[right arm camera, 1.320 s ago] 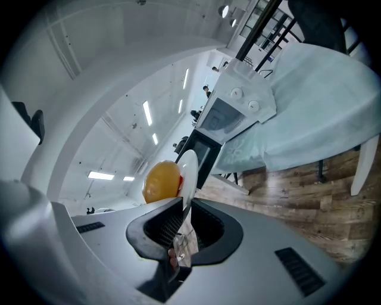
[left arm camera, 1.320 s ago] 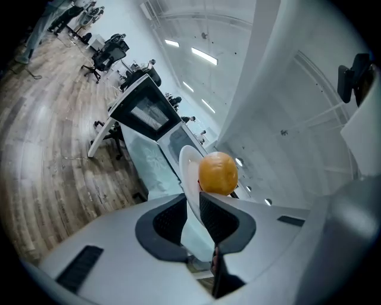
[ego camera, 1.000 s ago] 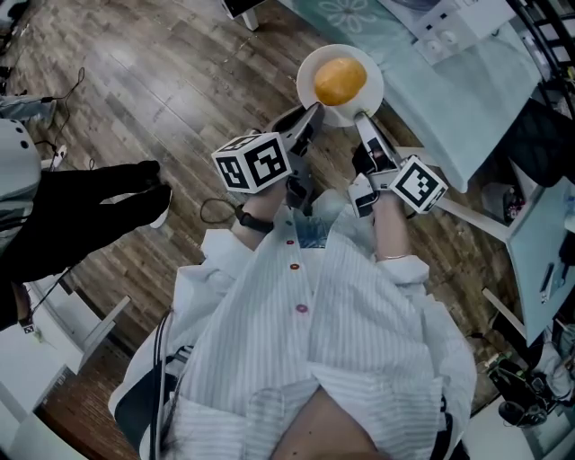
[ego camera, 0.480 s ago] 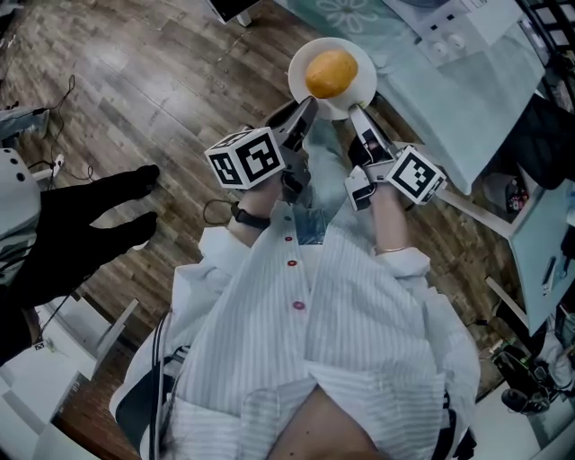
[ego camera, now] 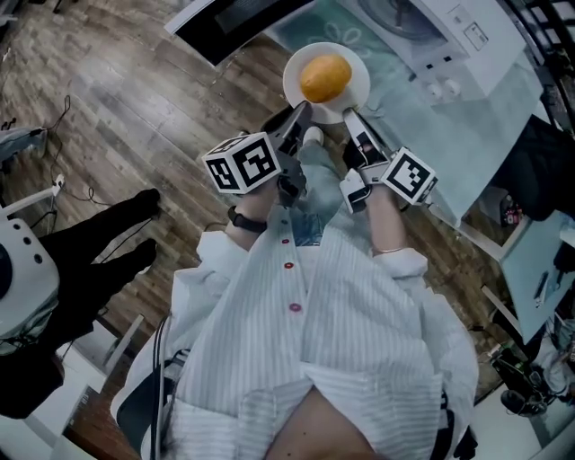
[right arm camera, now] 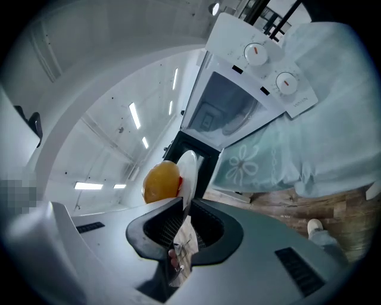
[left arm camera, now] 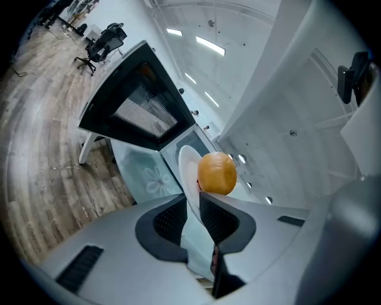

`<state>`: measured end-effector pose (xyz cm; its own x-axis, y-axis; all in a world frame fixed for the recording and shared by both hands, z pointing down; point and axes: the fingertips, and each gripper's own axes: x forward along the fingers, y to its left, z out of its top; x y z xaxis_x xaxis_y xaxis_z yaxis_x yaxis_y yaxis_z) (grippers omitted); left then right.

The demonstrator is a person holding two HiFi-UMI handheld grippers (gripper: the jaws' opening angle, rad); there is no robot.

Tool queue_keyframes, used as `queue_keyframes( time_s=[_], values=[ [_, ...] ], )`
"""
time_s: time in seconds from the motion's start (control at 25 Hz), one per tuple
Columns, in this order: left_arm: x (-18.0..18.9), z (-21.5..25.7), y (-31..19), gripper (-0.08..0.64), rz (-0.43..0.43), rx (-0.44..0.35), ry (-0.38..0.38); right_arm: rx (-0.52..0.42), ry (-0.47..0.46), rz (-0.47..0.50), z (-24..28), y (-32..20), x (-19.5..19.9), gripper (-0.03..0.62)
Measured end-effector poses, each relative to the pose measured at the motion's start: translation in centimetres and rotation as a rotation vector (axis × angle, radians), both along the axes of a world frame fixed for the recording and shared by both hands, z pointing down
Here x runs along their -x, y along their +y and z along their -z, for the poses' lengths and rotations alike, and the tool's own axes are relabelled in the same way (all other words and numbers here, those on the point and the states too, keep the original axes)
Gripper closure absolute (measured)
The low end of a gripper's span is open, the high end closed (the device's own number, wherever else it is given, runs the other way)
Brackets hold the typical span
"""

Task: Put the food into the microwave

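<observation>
A plate (ego camera: 294, 92) held before the open microwave (ego camera: 422, 34)
The microwave's door (ego camera: 235, 20) hangs wide open. Near it, the white plate bears one round orange piece of food (ego camera: 325, 78), with the left gripper (ego camera: 301, 112) and right gripper (ego camera: 353, 117) each clamped on its rim.

Dim head view; gripper views fisheye-warped, ceiling-lit.
</observation>
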<state>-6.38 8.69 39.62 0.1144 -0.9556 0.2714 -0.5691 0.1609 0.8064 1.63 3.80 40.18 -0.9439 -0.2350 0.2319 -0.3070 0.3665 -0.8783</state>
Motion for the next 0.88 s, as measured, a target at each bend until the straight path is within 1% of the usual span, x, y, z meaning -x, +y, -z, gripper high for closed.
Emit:
queue_keyframes(
  time_s=[0.2, 0.44, 0.64, 0.88],
  values=[
    [2.0, 0.7, -4.2, 0.494, -0.013, -0.006, -0.008, -0.005, 0.003, -0.014, 0.6, -4.1, 1.8, 0.534],
    [3.5, 1.2, -9.3, 0.494, -0.038, -0.003, -0.005, -0.001, 0.003, -0.038, 1.2, -9.0, 3.2, 0.534],
    [4.2, 1.3, -12.8, 0.494, -0.055, -0.012, -0.001, 0.005, 0.004, -0.056, 0.9, -12.2, 3.8, 0.534],
    [3.9, 1.3, -15.0, 0.495, -0.088, -0.019, 0.003, 0.010, 0.008, -0.087, 0.9, -14.2, 3.6, 0.534]
  ],
)
